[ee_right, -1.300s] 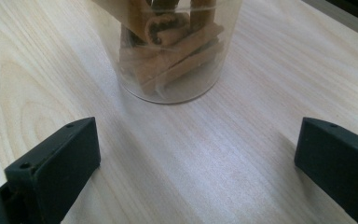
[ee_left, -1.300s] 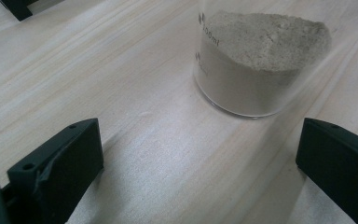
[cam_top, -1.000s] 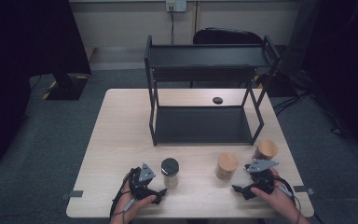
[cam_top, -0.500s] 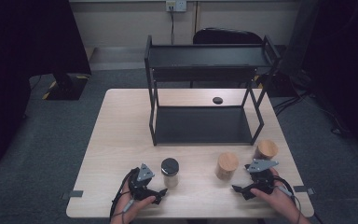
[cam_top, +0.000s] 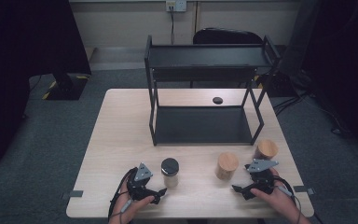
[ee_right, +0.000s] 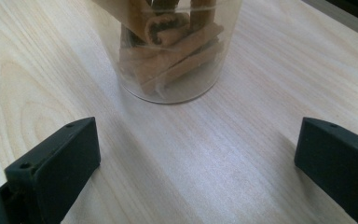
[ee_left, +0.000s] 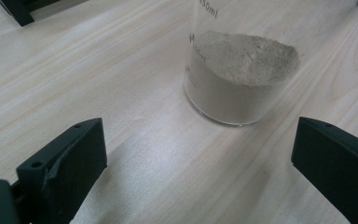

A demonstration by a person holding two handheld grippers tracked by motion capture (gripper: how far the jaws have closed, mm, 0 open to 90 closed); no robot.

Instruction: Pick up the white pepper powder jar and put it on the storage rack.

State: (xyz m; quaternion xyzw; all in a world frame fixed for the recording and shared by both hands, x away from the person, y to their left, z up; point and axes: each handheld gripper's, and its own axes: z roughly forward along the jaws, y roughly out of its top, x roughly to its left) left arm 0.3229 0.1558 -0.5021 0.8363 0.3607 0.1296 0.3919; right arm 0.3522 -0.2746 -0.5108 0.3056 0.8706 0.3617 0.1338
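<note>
1. The left gripper (cam_top: 154, 190) rests at the near edge of the counter (cam_top: 121, 140), its fingers (ee_left: 67, 161) spread wide with nothing between them; they have just closed a touch.
2. The right gripper (cam_top: 251, 186) sits at the near right, its fingers (ee_right: 58, 161) wide apart and holding nothing.
3. Just ahead of the left gripper stands a black-lidded glass jar of grey powder (cam_top: 170, 172), upright on the counter, clear of the fingers.
4. Ahead of the right gripper stands a clear jar of cinnamon sticks (ee_right: 175, 51), untouched.
5. Another jar with a wooden lid (cam_top: 266, 149) stands farther right.
6. Beyond them a black two-tier shelf rack (cam_top: 205, 60) stands, with a small black disc (cam_top: 217, 100) behind it.
</note>
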